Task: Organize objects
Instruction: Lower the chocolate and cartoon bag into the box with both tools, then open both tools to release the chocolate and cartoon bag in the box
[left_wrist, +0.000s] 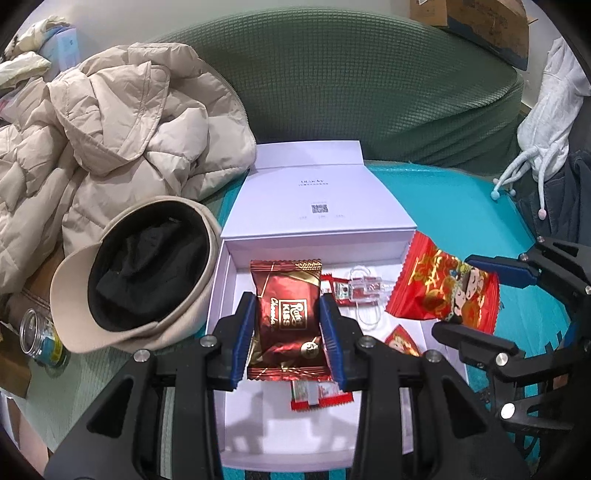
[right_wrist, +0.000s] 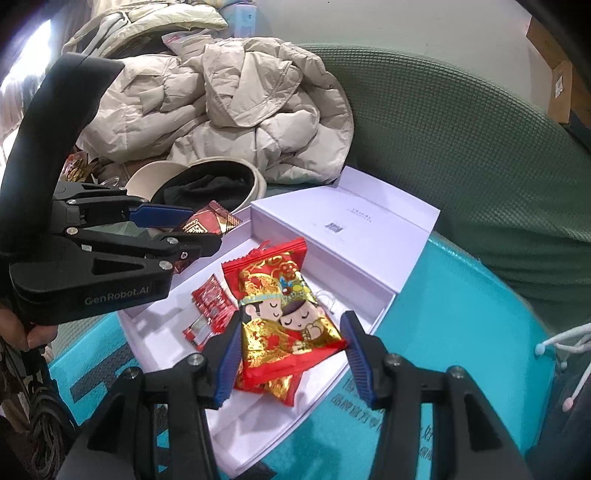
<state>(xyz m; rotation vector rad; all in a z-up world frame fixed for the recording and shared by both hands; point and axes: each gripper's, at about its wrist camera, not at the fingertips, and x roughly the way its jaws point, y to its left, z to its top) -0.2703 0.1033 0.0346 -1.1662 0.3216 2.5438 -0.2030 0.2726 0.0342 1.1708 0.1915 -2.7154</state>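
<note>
An open white box (left_wrist: 236, 266) (right_wrist: 402, 266) lies on the teal surface. My left gripper (left_wrist: 288, 314) (right_wrist: 199, 221) is shut on a dark red chocolate packet (left_wrist: 286, 314) (right_wrist: 207, 223) and holds it over the box. My right gripper (right_wrist: 291, 332) (left_wrist: 480, 299) holds a red and gold cartoon snack packet (right_wrist: 284, 314) (left_wrist: 447, 286) over the box's right side; the packet touches the left finger, while the right finger stands slightly off it. Small red sachets (left_wrist: 319, 395) (right_wrist: 210, 310) and a clear plastic clip (left_wrist: 364, 290) lie inside the box.
A beige cap (left_wrist: 144, 280) (right_wrist: 207, 181) lies left of the box beside a beige puffer jacket (left_wrist: 110, 147) (right_wrist: 240, 110). A small glass jar (left_wrist: 38, 332) sits at the far left. A green sofa back (left_wrist: 369, 85) rises behind. Grey hoodie strings (left_wrist: 517, 177) hang at right.
</note>
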